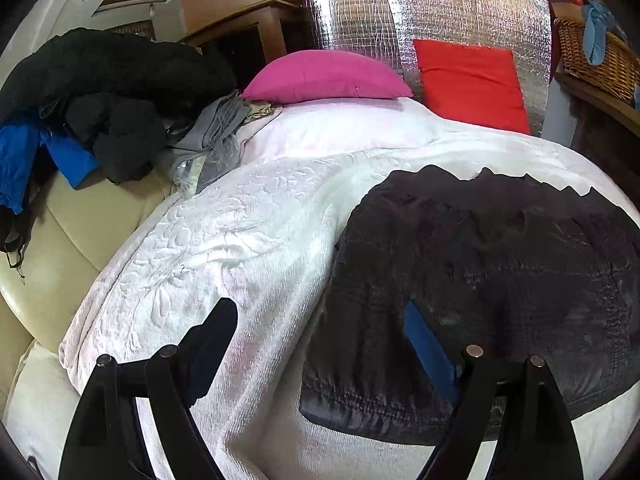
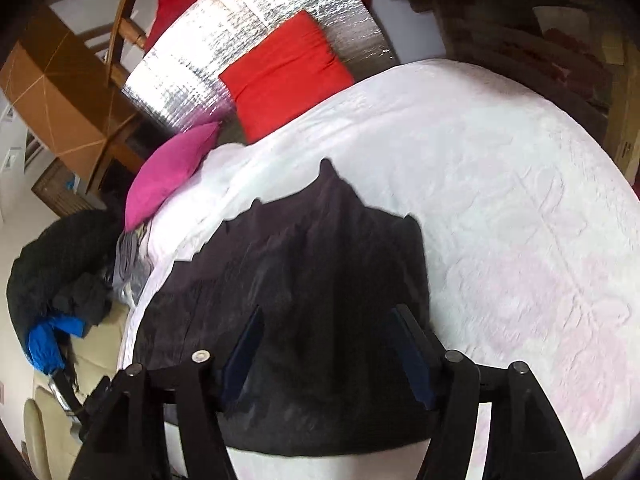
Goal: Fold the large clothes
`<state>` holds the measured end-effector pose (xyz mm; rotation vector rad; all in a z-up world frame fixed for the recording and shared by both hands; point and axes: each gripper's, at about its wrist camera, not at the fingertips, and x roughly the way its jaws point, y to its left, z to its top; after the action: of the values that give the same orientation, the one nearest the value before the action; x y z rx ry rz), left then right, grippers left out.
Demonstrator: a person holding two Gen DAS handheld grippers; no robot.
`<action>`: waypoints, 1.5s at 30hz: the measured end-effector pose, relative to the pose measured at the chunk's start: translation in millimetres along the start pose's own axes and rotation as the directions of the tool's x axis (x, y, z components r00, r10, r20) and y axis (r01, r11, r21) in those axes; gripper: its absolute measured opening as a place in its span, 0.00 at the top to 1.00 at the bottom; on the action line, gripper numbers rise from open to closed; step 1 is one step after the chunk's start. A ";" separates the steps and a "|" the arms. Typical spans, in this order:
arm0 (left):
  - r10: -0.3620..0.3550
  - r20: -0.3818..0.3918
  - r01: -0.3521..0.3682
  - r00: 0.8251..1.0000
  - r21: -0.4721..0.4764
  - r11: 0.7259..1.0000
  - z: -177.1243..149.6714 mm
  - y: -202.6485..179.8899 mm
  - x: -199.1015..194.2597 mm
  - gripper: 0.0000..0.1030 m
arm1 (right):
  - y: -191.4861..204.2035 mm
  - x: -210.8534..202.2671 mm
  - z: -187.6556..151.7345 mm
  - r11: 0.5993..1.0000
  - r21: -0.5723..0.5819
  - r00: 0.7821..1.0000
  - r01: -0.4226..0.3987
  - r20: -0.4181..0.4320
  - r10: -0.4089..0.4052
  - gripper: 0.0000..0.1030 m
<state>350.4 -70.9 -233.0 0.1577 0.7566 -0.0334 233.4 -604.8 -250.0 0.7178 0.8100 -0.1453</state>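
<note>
On the white blanket [image 1: 248, 240] lies the dark garment [image 1: 500, 280], already doubled into a compact slab, and your next move turns on how it sits against each set of jaws.

Seen from your left gripper [image 1: 320, 344], the garment lies off toward 2 o'clock. Only the blue-padded finger reaches over its near-left corner; the other finger hangs over bare blanket at 8 o'clock. Those jaws stand wide and released, with nothing pinched between them.

Seen from your right gripper [image 2: 332, 344], the garment [image 2: 312, 280] lies dead ahead at 12 o'clock, and both fingers straddle its near edge. These jaws are apart too, and I see no cloth caught in the pads, so take them as released. That view is slightly blurred, so whether a pad brushes the fabric I cannot tell.

From the right wrist the long axis looks to run from 6 to 12 o'clock, ending in a peak at the far edge; from the left wrist the same slab spreads toward 3 o'clock.

Your right hand is the nearer and is centred on it. My judgement: any further fold or lift starts from the right, with the left shifting toward 2 o'clock to take its corner.
</note>
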 end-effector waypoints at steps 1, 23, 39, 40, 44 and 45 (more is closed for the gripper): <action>0.000 -0.001 0.000 1.000 0.000 1.000 0.6 0.1 0.8 0.17 | -5.2 2.1 5.2 1.000 0.013 1.000 0.001 -0.003 -0.001 0.32; -0.251 -0.155 0.245 0.955 -0.059 0.968 18.8 14.6 46.2 0.17 | -48.5 46.8 15.0 0.975 0.170 0.976 -0.145 -0.137 0.170 0.32; -0.672 -0.338 0.589 0.659 -0.324 0.741 23.0 18.3 119.8 0.17 | -86.1 57.4 14.6 0.965 0.225 0.970 -0.132 -0.170 0.172 0.29; -0.684 -0.353 0.596 0.639 -0.335 0.730 20.5 14.3 123.6 0.17 | -86.4 63.7 13.6 0.965 0.224 0.966 -0.136 -0.188 0.179 0.29; -0.723 -0.368 0.644 0.585 -0.332 0.690 17.1 0.7 123.9 0.16 | -84.7 82.8 12.9 0.955 0.227 0.941 -0.190 -0.235 0.243 0.29; -0.726 -0.366 0.648 0.582 -0.330 0.686 16.0 -1.2 122.5 0.16 | -83.1 87.5 12.0 0.955 0.223 0.937 -0.197 -0.244 0.251 0.29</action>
<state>450.4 -71.3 -305.7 -0.3211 1.2805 -0.7164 269.8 -662.7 -350.2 1.0271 0.9750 0.0845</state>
